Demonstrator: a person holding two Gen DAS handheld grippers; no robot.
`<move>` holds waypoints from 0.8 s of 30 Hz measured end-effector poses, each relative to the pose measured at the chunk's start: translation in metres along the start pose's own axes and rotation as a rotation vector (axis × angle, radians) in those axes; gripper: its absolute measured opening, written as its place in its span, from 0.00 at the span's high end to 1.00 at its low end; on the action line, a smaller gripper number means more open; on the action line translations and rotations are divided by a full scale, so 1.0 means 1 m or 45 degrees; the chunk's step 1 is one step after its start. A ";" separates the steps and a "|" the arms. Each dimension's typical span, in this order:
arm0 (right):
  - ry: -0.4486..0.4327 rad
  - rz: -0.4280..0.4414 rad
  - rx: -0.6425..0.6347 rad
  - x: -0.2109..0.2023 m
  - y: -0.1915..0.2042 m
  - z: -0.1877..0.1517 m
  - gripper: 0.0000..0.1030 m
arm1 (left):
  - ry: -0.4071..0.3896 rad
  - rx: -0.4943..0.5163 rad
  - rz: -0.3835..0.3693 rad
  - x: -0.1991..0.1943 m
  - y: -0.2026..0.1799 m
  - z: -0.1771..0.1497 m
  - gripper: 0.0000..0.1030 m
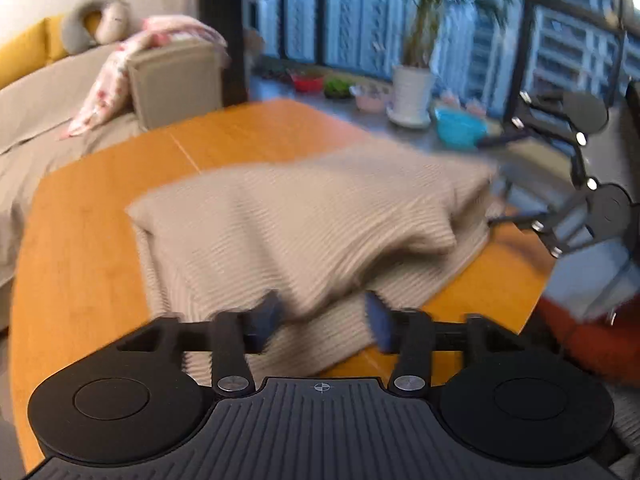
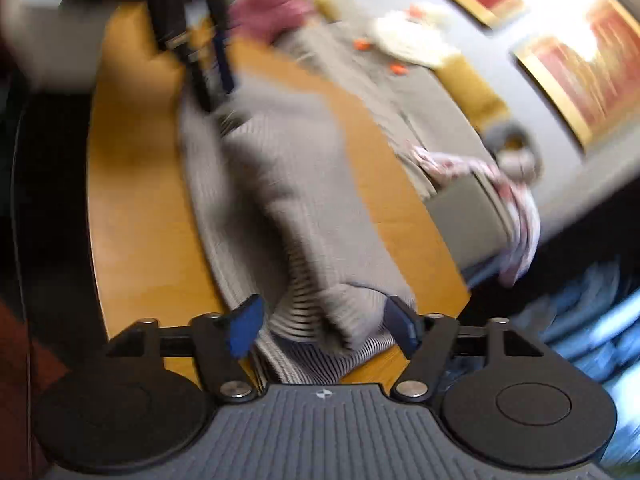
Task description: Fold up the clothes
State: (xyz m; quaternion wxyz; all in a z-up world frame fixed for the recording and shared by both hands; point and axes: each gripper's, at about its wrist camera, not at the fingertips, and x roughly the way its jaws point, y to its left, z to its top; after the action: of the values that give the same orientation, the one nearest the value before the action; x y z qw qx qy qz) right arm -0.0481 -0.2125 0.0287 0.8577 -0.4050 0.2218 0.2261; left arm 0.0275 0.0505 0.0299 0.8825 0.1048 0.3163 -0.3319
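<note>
A beige ribbed garment (image 1: 304,216) lies folded over on the orange wooden table (image 1: 100,240). My left gripper (image 1: 323,318) stands open at the garment's near edge, and a fold of cloth lies between its blue pads without being pinched. The right gripper (image 1: 560,224) shows at the far right end of the garment. In the right wrist view the same garment (image 2: 280,184) runs lengthwise away from me. My right gripper (image 2: 323,328) is open, with a bunched corner of cloth between its fingers. The left gripper (image 2: 200,60) is blurred at the far end.
A beige sofa (image 1: 48,120) with a pink patterned cloth (image 1: 120,68) and a neck pillow (image 1: 96,20) stands left of the table. Potted plants and bowls (image 1: 412,92) line the floor by the window. Blue cloth (image 2: 580,320) lies right of the table.
</note>
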 end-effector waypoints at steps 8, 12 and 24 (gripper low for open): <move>-0.149 0.147 0.986 0.006 -0.084 -0.026 0.16 | -0.075 -0.436 0.100 -0.003 0.065 0.003 0.20; -0.146 0.180 1.295 0.051 -0.080 -0.047 0.33 | 0.022 -0.514 0.082 0.037 0.068 -0.004 0.21; -0.132 0.197 1.406 0.090 -0.061 -0.067 0.33 | -0.144 -0.507 0.075 -0.002 0.050 0.013 0.62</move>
State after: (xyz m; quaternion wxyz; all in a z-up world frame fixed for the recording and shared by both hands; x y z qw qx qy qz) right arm 0.0447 -0.2816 -0.0240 0.9331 0.1335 0.2939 0.1584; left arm 0.0656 0.0845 0.0399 0.9114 -0.0812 0.3226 -0.2424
